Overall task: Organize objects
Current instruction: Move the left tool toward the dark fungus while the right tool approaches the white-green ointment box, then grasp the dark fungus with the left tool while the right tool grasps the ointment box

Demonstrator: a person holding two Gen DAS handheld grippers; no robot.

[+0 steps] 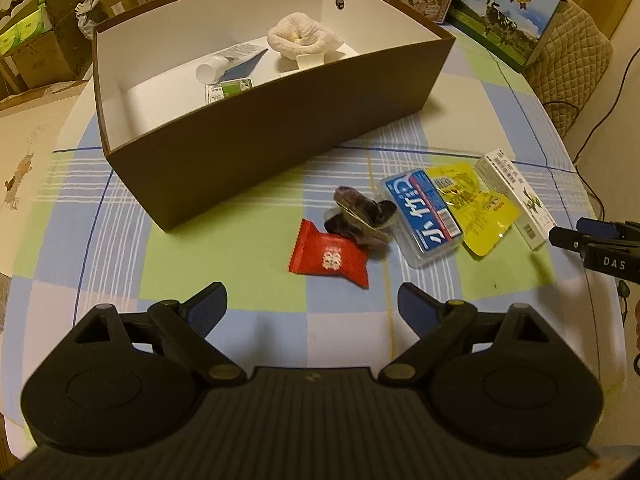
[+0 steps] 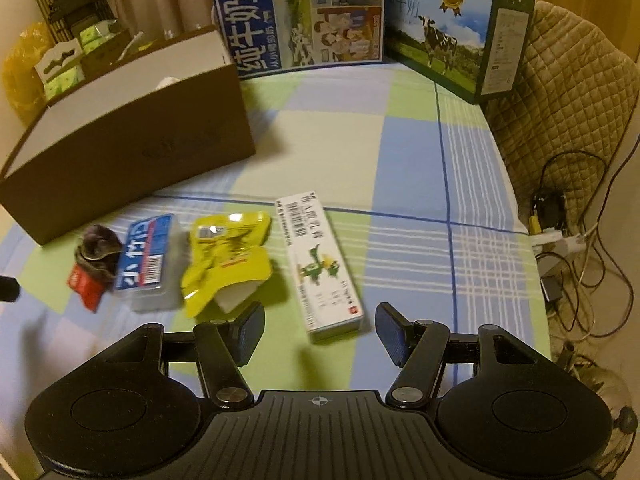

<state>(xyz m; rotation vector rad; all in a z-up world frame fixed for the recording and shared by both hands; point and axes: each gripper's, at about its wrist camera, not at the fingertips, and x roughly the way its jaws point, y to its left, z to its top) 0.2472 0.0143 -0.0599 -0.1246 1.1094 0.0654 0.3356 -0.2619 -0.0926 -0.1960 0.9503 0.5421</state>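
Note:
A brown box [image 1: 280, 132] with a white inside stands on the checked tablecloth [image 1: 224, 248]; in it lie a white cloth bundle [image 1: 300, 40], a tube [image 1: 228, 62] and a small green pack [image 1: 228, 89]. In front lie a red candy wrapper [image 1: 328, 260], a dark hair clip [image 1: 360, 216], a blue-labelled plastic case [image 1: 424, 216], a yellow pouch [image 1: 476, 204] and a long white carton [image 1: 516, 196]. My left gripper [image 1: 312, 308] is open just short of the red wrapper. My right gripper [image 2: 320, 334] is open at the near end of the white carton [image 2: 320, 264], beside the yellow pouch [image 2: 228, 256].
Milk cartons [image 2: 296, 12] and a cow-print box [image 2: 452, 32] stand at the table's far edge. A quilted chair back [image 2: 560, 112] and tangled cables [image 2: 568, 240] sit to the right. Cardboard boxes [image 1: 36, 40] are stacked beyond the table on the left.

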